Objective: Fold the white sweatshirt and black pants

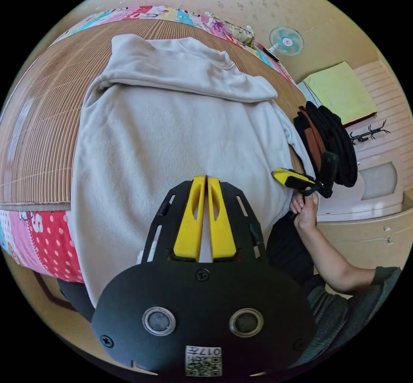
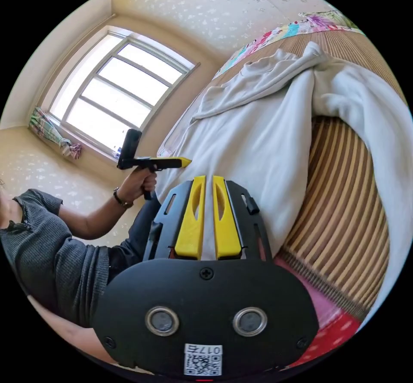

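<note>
Across the bed's woven mat [image 1: 38, 142] the white sweatshirt [image 1: 172, 142] lies spread flat, hem at the near edge, ready for folding. Left gripper [image 1: 205, 181] and right gripper [image 2: 205, 180] hover there, fingers closed, empty.

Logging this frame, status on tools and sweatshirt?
Left tool jaws nearly closed over white sweatshirt, grip unclear. Right tool same, near the hem. Sweatshirt spread on bamboo mat. Dark clothes piled at mat edge.
</note>
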